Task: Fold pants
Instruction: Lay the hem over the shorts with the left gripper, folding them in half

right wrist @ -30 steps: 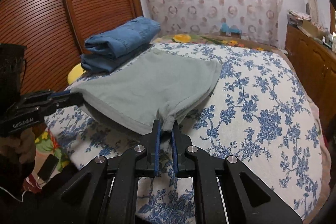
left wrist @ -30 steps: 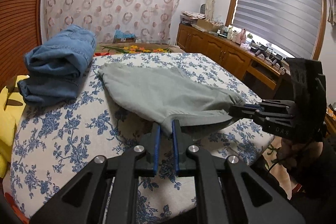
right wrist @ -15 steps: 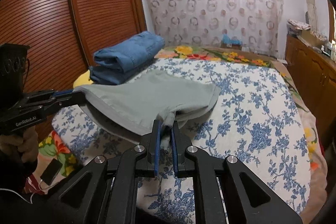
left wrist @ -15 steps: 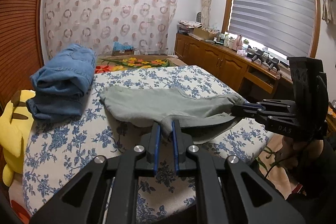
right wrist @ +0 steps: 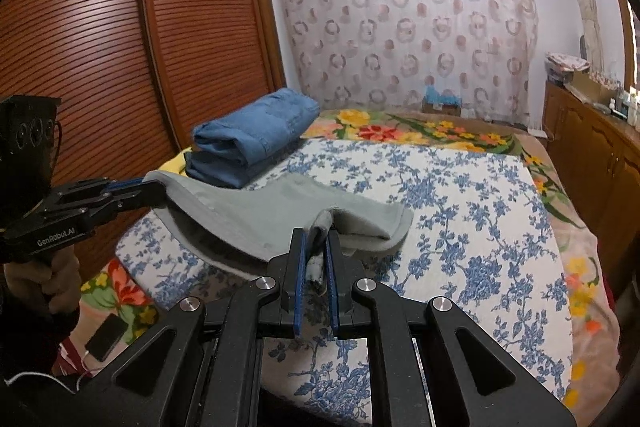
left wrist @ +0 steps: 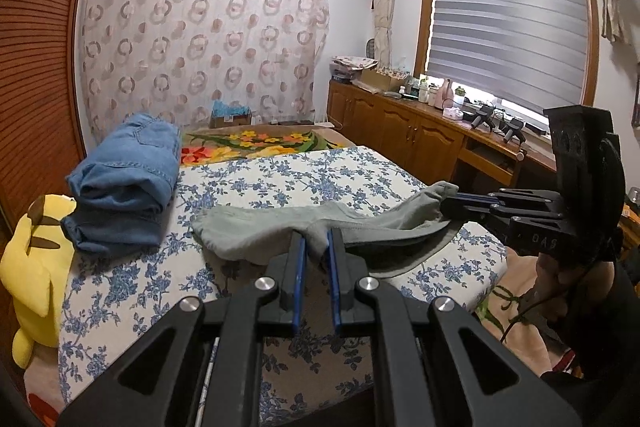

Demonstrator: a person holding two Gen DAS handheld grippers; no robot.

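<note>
Both claws have lifted the grey pants (left wrist: 256, 227) higher off the bed (left wrist: 304, 175); left claw (left wrist: 316, 243) and right claw (right wrist: 316, 247) each pinch an edge, ready to carry it over for a fold

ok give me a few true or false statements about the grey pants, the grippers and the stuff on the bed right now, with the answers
1. Both grippers are shut on the grey pants. True: left gripper and right gripper each pinch cloth.
2. The grey pants lie fully flat on the bed. False: the gripped edge is lifted.
3. Folded blue jeans sit on the bed. True.
4. The jeans lie on top of the grey pants. False: they sit beside them.
5. A yellow plush toy sits on the wooden cabinet. False: it is at the bed's edge by the jeans.
</note>
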